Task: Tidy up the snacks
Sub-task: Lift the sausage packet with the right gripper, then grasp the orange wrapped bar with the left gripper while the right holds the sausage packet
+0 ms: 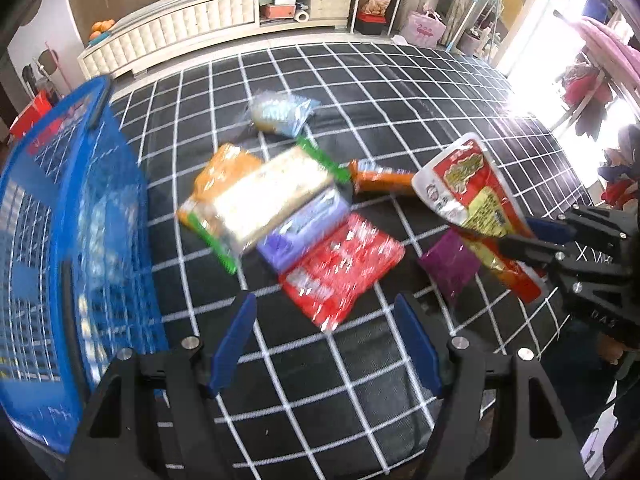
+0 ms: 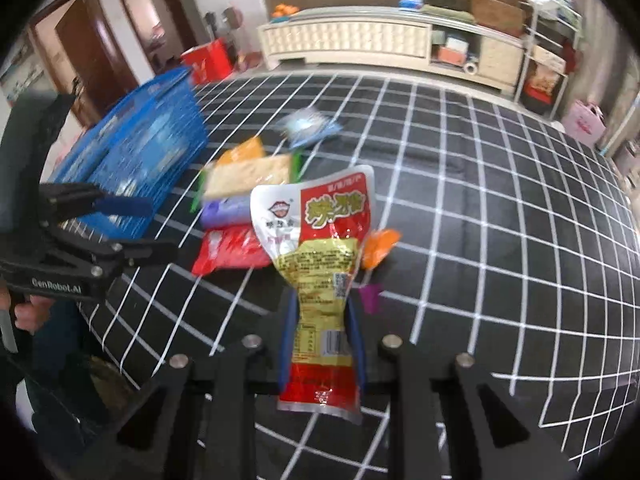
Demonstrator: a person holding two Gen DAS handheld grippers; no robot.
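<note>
My right gripper (image 2: 320,320) is shut on a red, white and yellow snack pouch (image 2: 320,248), held up above the black grid cloth (image 2: 480,220); the left wrist view shows the same pouch (image 1: 468,184) and gripper (image 1: 532,236) at the right. My left gripper (image 1: 324,316) stands open over the cloth with nothing between its fingers, just right of a blue basket (image 1: 60,240). On the cloth lie a cracker pack with green ends (image 1: 264,196), an orange bag (image 1: 224,168), a lilac pack (image 1: 304,228), a red pack (image 1: 344,268), a purple packet (image 1: 452,264), an orange stick pack (image 1: 380,180) and a pale blue bag (image 1: 280,110).
A white low cabinet (image 1: 192,24) runs along the far wall, with a wire shelf (image 1: 376,0) and a pink bag (image 1: 426,28) to its right. Bare cloth stretches to the right of the snacks. A hand (image 2: 28,312) holds the left gripper (image 2: 120,216).
</note>
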